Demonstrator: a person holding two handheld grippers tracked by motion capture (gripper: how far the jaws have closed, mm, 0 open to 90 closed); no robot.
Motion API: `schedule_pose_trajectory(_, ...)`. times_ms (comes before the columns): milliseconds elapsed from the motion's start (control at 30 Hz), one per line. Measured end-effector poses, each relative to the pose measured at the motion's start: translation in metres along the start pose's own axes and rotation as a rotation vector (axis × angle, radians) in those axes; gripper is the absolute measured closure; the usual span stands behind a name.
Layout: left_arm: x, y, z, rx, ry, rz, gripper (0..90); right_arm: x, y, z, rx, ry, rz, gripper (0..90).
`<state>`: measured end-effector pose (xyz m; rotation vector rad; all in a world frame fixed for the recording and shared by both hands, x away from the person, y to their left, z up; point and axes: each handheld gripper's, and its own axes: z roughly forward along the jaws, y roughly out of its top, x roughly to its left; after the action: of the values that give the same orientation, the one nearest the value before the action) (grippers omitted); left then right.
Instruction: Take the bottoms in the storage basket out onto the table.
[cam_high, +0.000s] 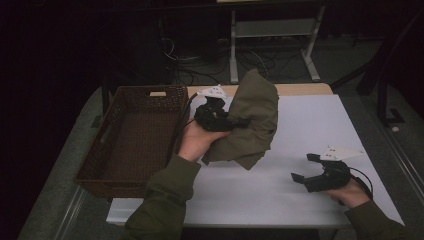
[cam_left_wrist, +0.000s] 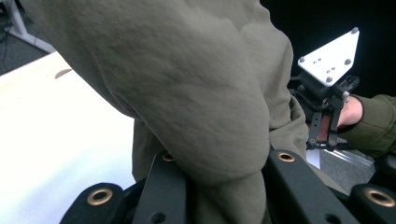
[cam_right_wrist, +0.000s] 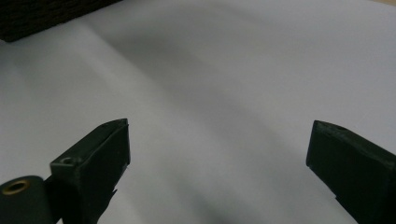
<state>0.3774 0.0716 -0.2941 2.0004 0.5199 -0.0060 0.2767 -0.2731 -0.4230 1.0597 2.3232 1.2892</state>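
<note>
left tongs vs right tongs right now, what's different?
Left tongs are shut on the olive cloth; right tongs are open with nothing between the jaws. The left tongs hold the cloth lifted beside the wicker basket; the right tongs sit low over the bare white table near its right front. Shared: both are black, hand-held, with a pale three-cornered plate on top.

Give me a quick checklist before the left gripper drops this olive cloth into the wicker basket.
1. Left gripper clamped on the olive cloth: ok, jaws pinch a thick fold.
2. Cloth fully off the table: cannot tell, its lower edge hangs close to the surface.
3. Wicker basket has room: ok.
4. Cloth over the basket: not ok, it hangs beside the right rim.
5. Right gripper out of the way: ok, open, resting near the table's right side.
</note>
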Motion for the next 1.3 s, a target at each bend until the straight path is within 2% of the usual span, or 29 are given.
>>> schedule_pose_trajectory(200, 0.002, -0.007, 0.015, 0.027, -0.012, -0.008, 75.0, -0.001, 0.000, 0.000, -0.003, 0.000, 0.001, 6.1)
schedule_pose_trajectory(400, 0.007, -0.016, 0.030, 0.041, -0.047, -0.050, 74.9, 0.000, 0.000, -0.002, -0.007, -0.001, 0.001, 6.1)
schedule_pose_trajectory(700, 0.007, -0.026, 0.053, 0.097, -0.059, -0.059, 75.0, 0.000, -0.001, -0.004, -0.013, -0.005, 0.001, 6.1)
schedule_pose_trajectory(900, 0.007, -0.037, 0.071, 0.140, -0.081, -0.075, 74.9, 0.000, -0.001, -0.004, -0.011, -0.006, 0.000, 6.2)
schedule_pose_trajectory(1100, 0.002, -0.042, 0.086, 0.176, -0.111, -0.072, 74.9, 0.000, -0.001, -0.005, -0.015, -0.002, 0.001, 6.2)
schedule_pose_trajectory(1233, 0.008, -0.049, 0.094, 0.202, -0.105, -0.091, 74.8, -0.001, 0.000, -0.003, -0.016, 0.003, -0.001, 6.3)
schedule_pose_trajectory(1300, 0.011, -0.054, 0.097, 0.213, -0.109, -0.114, 74.8, -0.001, 0.000, -0.003, -0.013, 0.007, 0.000, 6.3)
